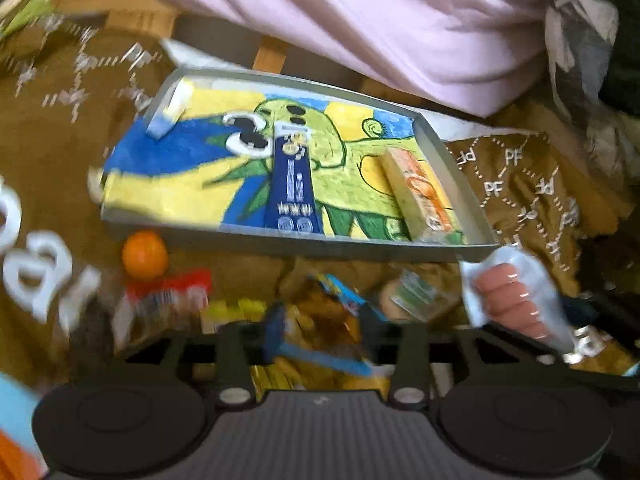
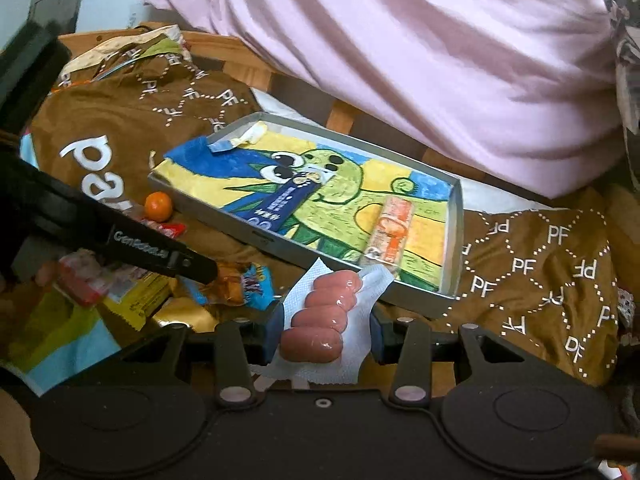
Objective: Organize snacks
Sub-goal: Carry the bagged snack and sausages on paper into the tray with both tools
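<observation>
A grey tray (image 2: 256, 236) with a green cartoon lining lies on brown cloth; it also shows in the left wrist view (image 1: 280, 236). In it lie a dark blue packet (image 2: 280, 200) and an orange-and-white box (image 2: 390, 232). My right gripper (image 2: 320, 332) is shut on a clear pack of pink sausages (image 2: 320, 316), just in front of the tray's near rim. My left gripper (image 1: 316, 344) is low over the snack pile, its jaws on either side of a blue-and-gold wrapper (image 1: 340, 320); blur hides whether it grips. The sausage pack (image 1: 508, 300) shows at the right there.
A small orange (image 2: 158, 206) lies left of the tray. Red and yellow wrapped snacks (image 2: 120, 288) are heaped at the left. The left tool's black arm (image 2: 120, 236) crosses over them. A pink quilt (image 2: 400, 60) hangs behind the tray.
</observation>
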A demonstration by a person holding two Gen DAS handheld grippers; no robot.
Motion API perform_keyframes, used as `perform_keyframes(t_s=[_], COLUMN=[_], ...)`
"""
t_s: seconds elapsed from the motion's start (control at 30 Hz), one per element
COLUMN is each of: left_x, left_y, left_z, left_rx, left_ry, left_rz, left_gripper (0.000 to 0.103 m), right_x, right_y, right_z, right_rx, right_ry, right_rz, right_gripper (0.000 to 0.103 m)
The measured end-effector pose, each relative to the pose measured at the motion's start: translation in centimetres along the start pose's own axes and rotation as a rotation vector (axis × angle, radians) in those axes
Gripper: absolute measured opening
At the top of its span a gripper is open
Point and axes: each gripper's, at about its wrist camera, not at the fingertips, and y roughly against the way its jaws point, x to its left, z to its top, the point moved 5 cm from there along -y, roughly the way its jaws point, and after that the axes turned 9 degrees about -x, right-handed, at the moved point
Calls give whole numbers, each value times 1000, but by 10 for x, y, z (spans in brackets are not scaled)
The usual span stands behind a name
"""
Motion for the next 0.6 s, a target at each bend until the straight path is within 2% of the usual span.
perform_keyframes(t_s=[0.07,0.17,0.27,0.33,0.43,0.47,0.5,0.57,0.6], left_x=[-6,-15,-24,-27,-28,-28,-28,-26,-25], left_y=[-8,-21,-34,-38,-43,-43,-44,-41,-39], left_z=[5,6,-1,-5,-7,-8,-7,-6,-4], left_rx=[19,59,131,149,182,188,189,186,182], left_ry=[-101,-243,-317,-365,-377,-380,-391,-388,-367], left_rz=[0,-13,-60,-65,-80,-79,-63,-36,-36], left_gripper=[66,73,74,76,72,66,56,50,41], right_x=[-7,-21,-35,-41,-45,-46,-47,-47,-46], right_y=[-3,-9,-15,-18,-20,-21,-22,-22,-22], right_z=[3,8,8,7,7,7,7,8,8], right_rx=[-9,-25,-23,-20,-24,-25,-25,-31,-35], right_ry=[-17,-47,-94,-116,-132,-135,-138,-147,-150], right_rz=[-6,-15,-15,-14,-10,-8,-7,-1,3], right_gripper=[45,45,45,45,45,45,45,45,45])
